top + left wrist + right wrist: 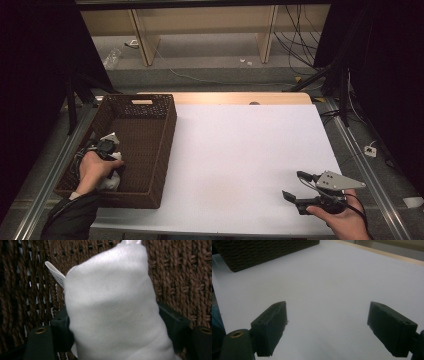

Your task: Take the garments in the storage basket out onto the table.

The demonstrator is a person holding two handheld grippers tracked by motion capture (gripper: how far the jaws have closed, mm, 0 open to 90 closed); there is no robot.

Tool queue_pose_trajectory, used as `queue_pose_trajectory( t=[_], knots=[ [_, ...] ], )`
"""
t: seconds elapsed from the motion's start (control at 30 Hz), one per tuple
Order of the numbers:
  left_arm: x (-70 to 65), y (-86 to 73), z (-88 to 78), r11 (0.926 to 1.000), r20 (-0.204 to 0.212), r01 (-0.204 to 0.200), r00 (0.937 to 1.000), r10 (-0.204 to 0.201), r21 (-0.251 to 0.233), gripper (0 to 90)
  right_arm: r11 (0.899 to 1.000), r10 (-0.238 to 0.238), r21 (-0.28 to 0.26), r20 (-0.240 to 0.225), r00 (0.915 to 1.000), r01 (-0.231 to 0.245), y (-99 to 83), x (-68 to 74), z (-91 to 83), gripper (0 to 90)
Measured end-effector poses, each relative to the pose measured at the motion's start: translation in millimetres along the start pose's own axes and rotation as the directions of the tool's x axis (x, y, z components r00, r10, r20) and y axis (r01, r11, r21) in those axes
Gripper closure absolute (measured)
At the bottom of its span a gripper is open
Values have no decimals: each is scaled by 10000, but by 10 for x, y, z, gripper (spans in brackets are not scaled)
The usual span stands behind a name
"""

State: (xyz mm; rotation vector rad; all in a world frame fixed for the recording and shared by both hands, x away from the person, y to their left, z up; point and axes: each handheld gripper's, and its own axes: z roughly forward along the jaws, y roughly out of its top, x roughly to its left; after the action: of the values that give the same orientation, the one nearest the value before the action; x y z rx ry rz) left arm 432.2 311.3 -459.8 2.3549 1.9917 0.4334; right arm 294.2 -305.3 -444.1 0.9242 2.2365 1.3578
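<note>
1. A white soft cloth thing (112,307), plush or fleece by its look, sits inside the brown woven basket (165,130) at the near left of the counter (240,150); what exactly it is cannot be told.
2. In the left gripper view it stands up between the two black jaws, with a small white label (55,272) sticking out at its upper left and the basket's weave close behind it.
3. The left tool (113,325) has its jaws partly closed, one on each side of the white cloth thing and touching its sides, and the cloth is pinched in a little where they meet it, so the tool has hold of it.
4. From the high view the left hand (97,167) reaches into the near end of the basket, with bits of white showing above and below the hand.
5. The basket is long and rectangular, with a cut-out handle (142,102) in its far end wall, and it lies along the left edge of the white counter surface.
6. The right tool (299,185) is well apart from the basket, at the near right of the counter, held in the right hand (340,215) with a grey three-cornered plate (336,181) on top.
7. Its jaws stand wide apart and point left across the counter, with nothing between them but bare white surface, as the right gripper view shows.
8. A strip of pale wood (225,98) runs along the far edge of the counter.
</note>
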Motion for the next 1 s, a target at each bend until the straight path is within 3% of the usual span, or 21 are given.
queue_pose_trajectory(
  t=[0.17,0.67,0.83,1.0],
  knots=[
    [-22,2,-9,9997,-19,-236,9997,236,-26,315,10000,-9,1,-2,10000,9,0,-1,0,169],
    [-12,-8,-35,9992,41,-327,9995,328,-226,414,10000,44,-79,-49,10000,-45,-3,-3,10,171],
    [21,-16,-57,9990,317,-103,9994,117,-425,426,10000,63,-62,-63,10000,-63,-3,-7,6,171],
    [13,-21,-84,9975,462,-209,9986,241,-674,429,10000,58,-21,-18,10000,-58,-1,-12,2,172]
  ],
)
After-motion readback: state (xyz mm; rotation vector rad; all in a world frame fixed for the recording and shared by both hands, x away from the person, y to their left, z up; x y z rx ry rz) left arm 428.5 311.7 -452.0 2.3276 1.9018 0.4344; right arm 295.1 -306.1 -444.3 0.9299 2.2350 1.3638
